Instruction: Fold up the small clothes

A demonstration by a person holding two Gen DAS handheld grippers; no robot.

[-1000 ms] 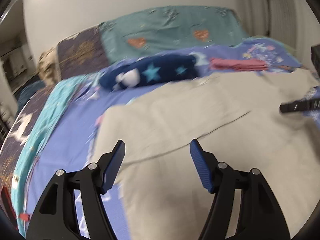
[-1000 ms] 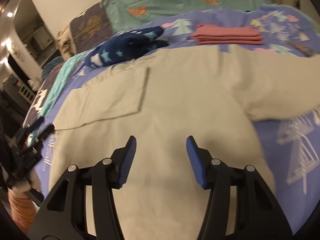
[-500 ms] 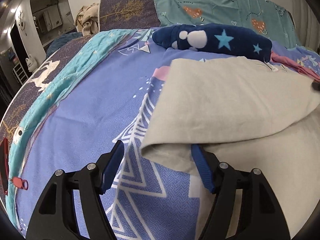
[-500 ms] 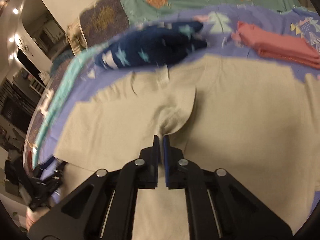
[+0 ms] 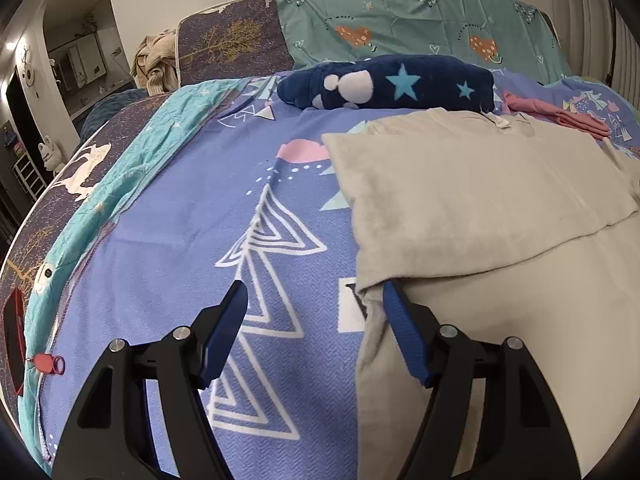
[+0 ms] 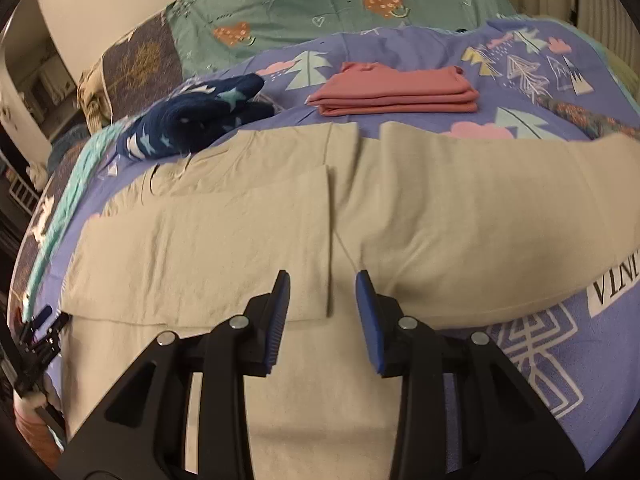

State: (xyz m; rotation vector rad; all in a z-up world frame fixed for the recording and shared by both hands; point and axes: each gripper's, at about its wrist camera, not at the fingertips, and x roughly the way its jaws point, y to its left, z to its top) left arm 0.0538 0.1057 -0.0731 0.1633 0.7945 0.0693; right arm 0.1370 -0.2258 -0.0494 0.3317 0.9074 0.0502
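Although the left gripper (image 5: 312, 296) is seen in the left wrist view with its jaws spread wide and nothing clasped, its right finger (image 5: 404, 332) lies right at the folded edge of the beige T-shirt (image 5: 480, 192), which is spread over the right half of the bed's blue patterned bedspread (image 5: 180, 240), the near sleeve already laid inward over the body. A snag is judged possible here: if that finger is drawn away carelessly, the fold could be dragged open. The navy star-print plush blanket (image 5: 400, 84) is shown lying toward the head of the bed, and only an end of the pink folded garment (image 5: 560, 114) is caught. In the right wrist view the right gripper (image 6: 322, 296) is found with its jaws opening and nothing between them, poised over the shirt (image 6: 440, 208) beside the edge of the folded sleeve; a wrinkle may be left if the cloth is not smoothed. Here alone are shown the shirt's far sleeve, unfolded toward the right edge, the whole pink stack (image 6: 394, 94), and the other gripper at the left edge of the bed.
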